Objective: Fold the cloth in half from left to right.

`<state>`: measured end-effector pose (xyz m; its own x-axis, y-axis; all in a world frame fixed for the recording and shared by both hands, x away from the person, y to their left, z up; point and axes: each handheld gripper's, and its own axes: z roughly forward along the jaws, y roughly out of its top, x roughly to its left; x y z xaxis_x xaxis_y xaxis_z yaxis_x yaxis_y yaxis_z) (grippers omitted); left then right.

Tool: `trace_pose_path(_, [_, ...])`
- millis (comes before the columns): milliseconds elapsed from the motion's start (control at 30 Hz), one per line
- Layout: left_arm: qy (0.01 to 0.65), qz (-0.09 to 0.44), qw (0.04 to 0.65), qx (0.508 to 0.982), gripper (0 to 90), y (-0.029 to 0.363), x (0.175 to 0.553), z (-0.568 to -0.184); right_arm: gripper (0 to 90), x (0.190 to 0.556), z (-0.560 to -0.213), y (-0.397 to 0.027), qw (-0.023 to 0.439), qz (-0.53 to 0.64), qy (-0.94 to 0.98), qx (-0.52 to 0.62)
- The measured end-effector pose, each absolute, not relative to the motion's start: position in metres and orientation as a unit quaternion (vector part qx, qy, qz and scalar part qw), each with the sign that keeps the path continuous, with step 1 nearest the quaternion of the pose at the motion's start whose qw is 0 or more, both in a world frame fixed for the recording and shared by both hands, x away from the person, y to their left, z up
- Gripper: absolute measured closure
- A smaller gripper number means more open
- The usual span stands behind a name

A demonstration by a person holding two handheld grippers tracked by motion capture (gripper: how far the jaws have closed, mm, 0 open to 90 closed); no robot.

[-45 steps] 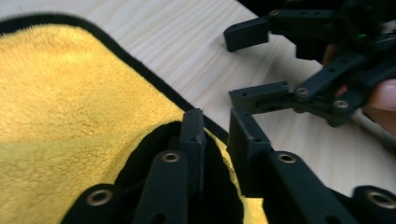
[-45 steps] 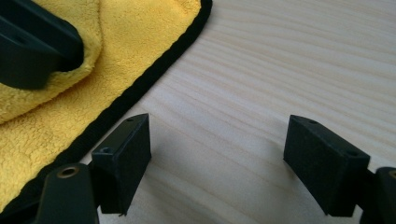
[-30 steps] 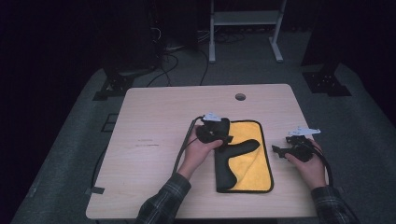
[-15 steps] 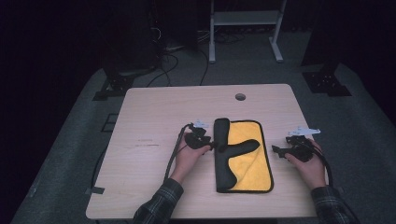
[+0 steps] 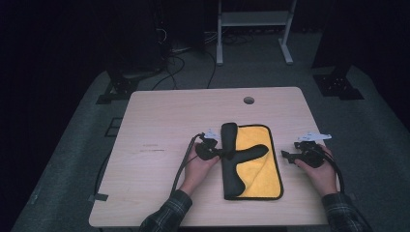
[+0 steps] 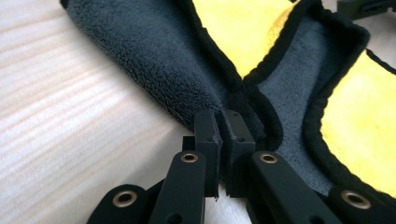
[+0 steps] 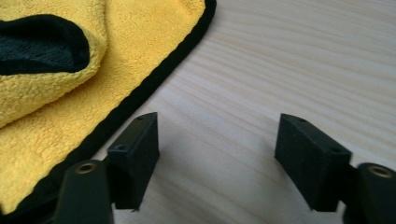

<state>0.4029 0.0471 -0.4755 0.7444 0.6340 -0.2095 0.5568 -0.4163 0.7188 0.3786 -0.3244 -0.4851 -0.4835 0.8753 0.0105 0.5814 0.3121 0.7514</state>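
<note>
- High view: a pale wooden table is seen from above, with a yellow cloth with black edging and a dark grey underside lying right of the table's middle, toward the near edge.
- The cloth's left part is folded over, so that a long dark grey strip runs from far to near along its left side, and a dark flap reaches rightward across the yellow.
- The left gripper is held at the left edge of that dark strip, touching it; the person's left hand comes in from the near side in a plaid sleeve.
- The right gripper is held on the table to the right of the cloth, apart from it, in the right hand.
- A round hole is seen in the table near its far edge.
- Left gripper view: the jaws have just been closing and are pressed together, with the black-edged hem of the cloth at their tips; a thin fold of the dark fabric appears to be pinched there, though the pinch itself is hidden by the pads.
- Yellow pile is seen beyond the dark fold on the right, bare table wood on the left.
- Right gripper view: the jaws have just been closing but stand spread, with bare wood between them.
- The cloth's black-bound edge lies just beside the left jaw, not gripped.
</note>
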Motion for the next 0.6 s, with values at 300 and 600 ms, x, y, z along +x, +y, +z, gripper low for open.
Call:
trace_pose_path(300, [0.362,0.023,0.406,0.839,86.3,0.082,0.393,-0.471,36.3,0.378,-0.477,-0.301,0.194,0.349,0.806,0.437])
trace_pose_path(600, [0.388,0.037,0.403,0.828,86.3,0.120,0.395,-0.469,37.3,0.371,-0.456,-0.265,0.180,0.384,0.816,0.392])
